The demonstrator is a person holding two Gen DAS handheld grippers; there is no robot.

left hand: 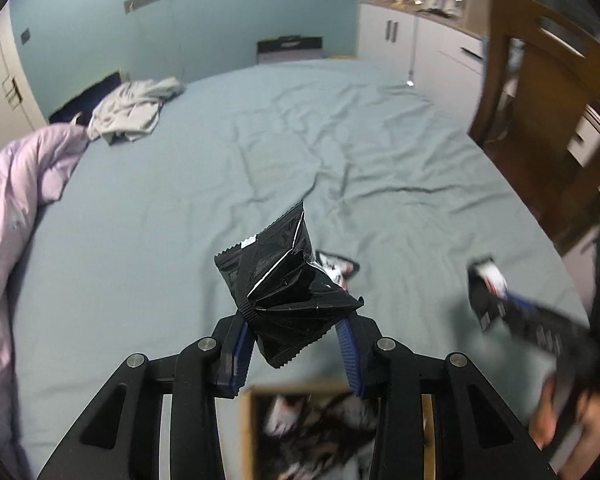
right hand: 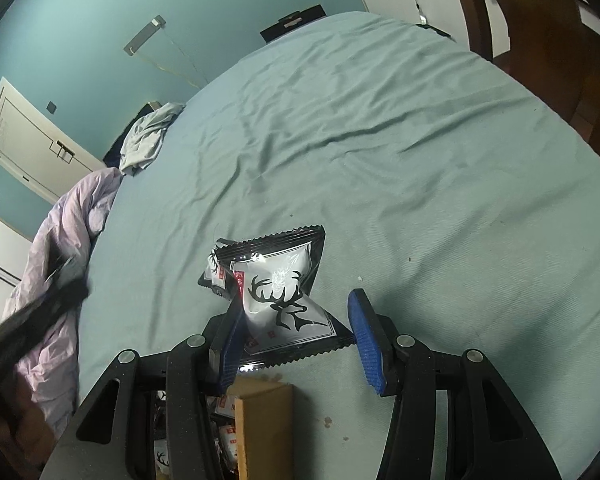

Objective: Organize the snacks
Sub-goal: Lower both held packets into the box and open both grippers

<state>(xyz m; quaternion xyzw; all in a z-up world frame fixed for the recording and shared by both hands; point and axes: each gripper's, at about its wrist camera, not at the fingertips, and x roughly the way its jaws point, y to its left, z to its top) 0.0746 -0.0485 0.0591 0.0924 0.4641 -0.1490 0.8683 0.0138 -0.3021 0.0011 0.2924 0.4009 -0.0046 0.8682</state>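
Snack packets are held in both grippers above a grey-green bedsheet (left hand: 340, 140), over a cardboard box.

At the lower middle of the left wrist view, a crumpled black packet (left hand: 284, 280) is pinched by the left gripper (left hand: 296, 344), whose blue pads press on its sides, and it is lifted clear of the sheet. Below it, at the bottom edge, the cardboard box (left hand: 246, 432) is seen with more packets inside, though blurred. Another packet (left hand: 338, 268) lies on the sheet just behind the held one. At the lower middle of the right wrist view, a white packet with a deer print (right hand: 280, 296) sits between the blue pads of the right gripper (right hand: 300, 344); the left pad touches it, while contact at the right pad cannot be told for sure. A lilac quilt (left hand: 8, 220) lies at the left.
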